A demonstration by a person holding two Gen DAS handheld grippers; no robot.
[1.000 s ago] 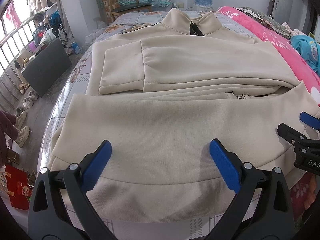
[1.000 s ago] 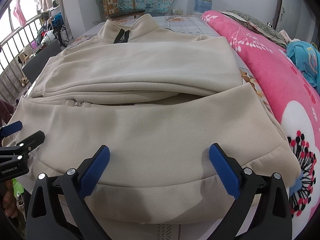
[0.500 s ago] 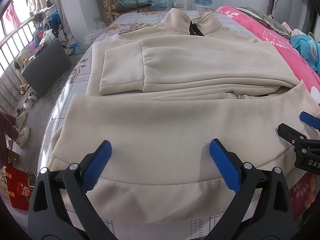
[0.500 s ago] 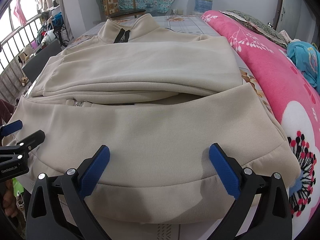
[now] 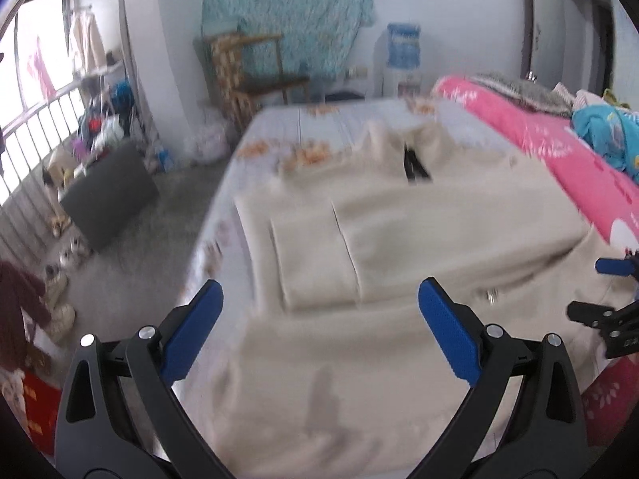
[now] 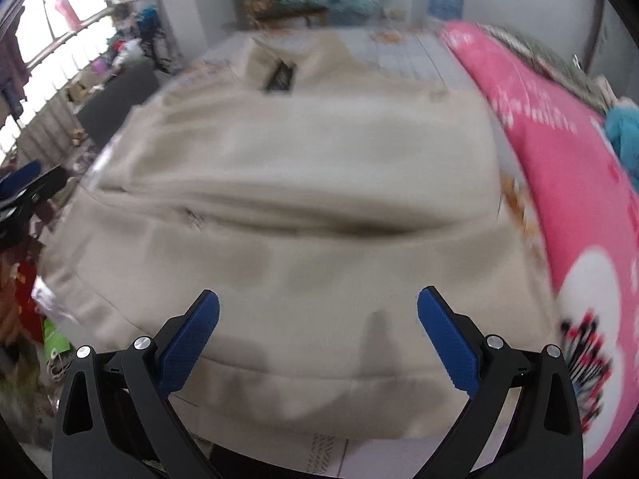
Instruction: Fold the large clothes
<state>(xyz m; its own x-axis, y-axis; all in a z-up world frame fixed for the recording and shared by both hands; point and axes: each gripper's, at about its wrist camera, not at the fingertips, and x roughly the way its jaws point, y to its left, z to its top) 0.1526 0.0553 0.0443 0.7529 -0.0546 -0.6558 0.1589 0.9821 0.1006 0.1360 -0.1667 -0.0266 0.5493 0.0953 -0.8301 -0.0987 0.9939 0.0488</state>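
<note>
A beige zip jacket [image 5: 399, 239] lies flat on the bed, collar at the far end, sleeves folded across its chest. Its hem lies nearest me, and it shows in the right wrist view [image 6: 303, 183] too. My left gripper [image 5: 319, 319] is open and empty, raised above the hem's left part. My right gripper [image 6: 317, 323] is open and empty above the hem's right part. The right gripper also shows at the right edge of the left wrist view [image 5: 611, 303]. Both views are blurred.
A pink floral quilt [image 5: 551, 151] lies along the bed's right side with blue clothing [image 5: 611, 135] on it. The bed's left edge [image 5: 207, 231] drops to a floor with shoes and a dark box [image 5: 108, 195]. A chair [image 5: 255, 68] stands beyond the bed.
Both grippers have lifted and tilted up from the hem; the left has swung left. Both views are now motion-blurred. The jacket lies as before.
</note>
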